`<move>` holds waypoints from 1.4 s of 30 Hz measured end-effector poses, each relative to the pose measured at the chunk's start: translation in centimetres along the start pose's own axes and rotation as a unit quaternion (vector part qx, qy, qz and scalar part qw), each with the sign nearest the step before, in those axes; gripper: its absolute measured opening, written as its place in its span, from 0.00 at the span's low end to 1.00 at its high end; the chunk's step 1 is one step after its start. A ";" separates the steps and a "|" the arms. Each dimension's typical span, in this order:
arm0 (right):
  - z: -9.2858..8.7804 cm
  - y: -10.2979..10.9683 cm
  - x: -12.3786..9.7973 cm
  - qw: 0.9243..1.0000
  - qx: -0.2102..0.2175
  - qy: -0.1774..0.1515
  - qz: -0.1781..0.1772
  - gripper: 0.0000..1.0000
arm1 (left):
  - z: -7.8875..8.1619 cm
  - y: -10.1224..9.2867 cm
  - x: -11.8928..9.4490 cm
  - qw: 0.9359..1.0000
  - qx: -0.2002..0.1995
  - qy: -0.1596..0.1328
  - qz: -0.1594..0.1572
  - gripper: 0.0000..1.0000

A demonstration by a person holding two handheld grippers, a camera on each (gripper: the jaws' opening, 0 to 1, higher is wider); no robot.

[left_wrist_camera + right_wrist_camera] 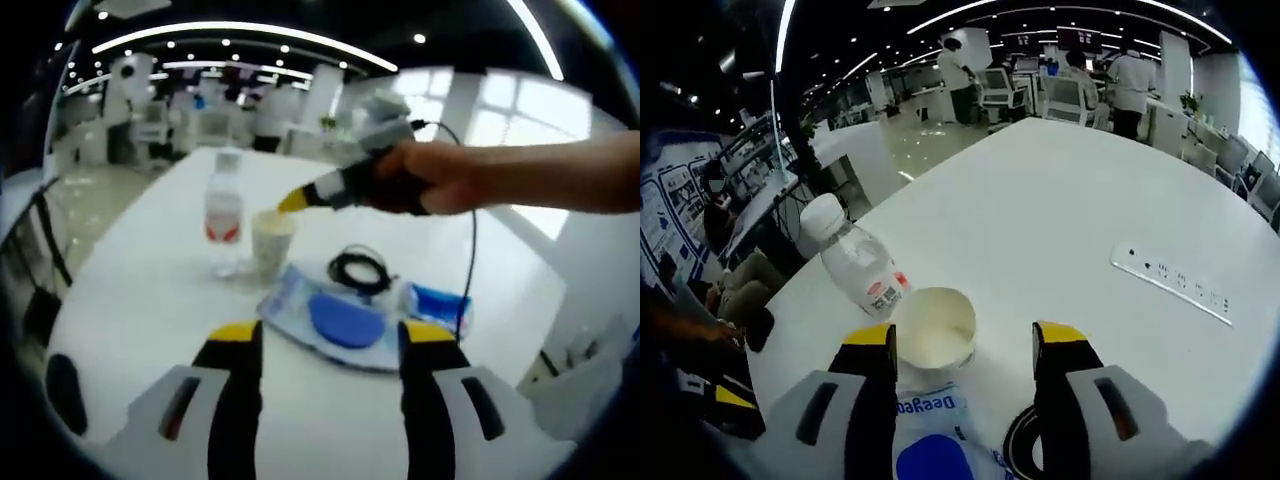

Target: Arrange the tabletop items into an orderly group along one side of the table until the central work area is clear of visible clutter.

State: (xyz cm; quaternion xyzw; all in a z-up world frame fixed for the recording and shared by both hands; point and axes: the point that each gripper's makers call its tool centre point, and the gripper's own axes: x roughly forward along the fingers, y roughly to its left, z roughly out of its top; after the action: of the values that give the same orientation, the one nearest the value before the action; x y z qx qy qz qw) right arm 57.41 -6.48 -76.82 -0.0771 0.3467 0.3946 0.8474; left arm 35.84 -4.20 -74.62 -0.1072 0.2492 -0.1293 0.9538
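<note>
Yellow-tipped, our right gripper [965, 345] stands wide open, gripping nothing, the paper cup [933, 327] between its jaws. Our left gripper [331, 335] gapes empty too, the blue packet [345, 318] just ahead.

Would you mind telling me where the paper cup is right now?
In the right gripper view the paper cup stands between the open right tongs, beside the water bottle and touching the blue packet.
</note>
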 end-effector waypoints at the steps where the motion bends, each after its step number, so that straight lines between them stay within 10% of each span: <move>1: -0.2 -0.3 -0.4 1.000 -0.003 -0.002 0.001 0.59 | 0.1 -0.1 0.0 1.000 -0.002 0.000 -0.001 0.51; 15: -3.3 -2.2 -7.8 0.999 0.007 -0.047 -0.020 0.68 | 0.2 -1.7 0.3 1.000 0.018 0.002 -0.026 0.53; 32: -11.5 -3.6 -17.9 0.992 0.068 -0.079 -0.071 0.67 | 0.5 -2.6 0.7 0.998 0.047 0.005 -0.039 0.54; 42: -15.4 -3.7 -22.6 0.985 0.098 -0.090 -0.106 0.66 | 5.5 2.9 1.4 0.997 0.065 -0.035 0.031 0.54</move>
State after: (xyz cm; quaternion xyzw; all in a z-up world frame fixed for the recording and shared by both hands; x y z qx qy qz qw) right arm 41.88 -29.13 -74.22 0.0061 0.2955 0.2722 0.9157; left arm 40.35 -1.08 -71.31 -0.0418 0.2097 -0.1118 0.9705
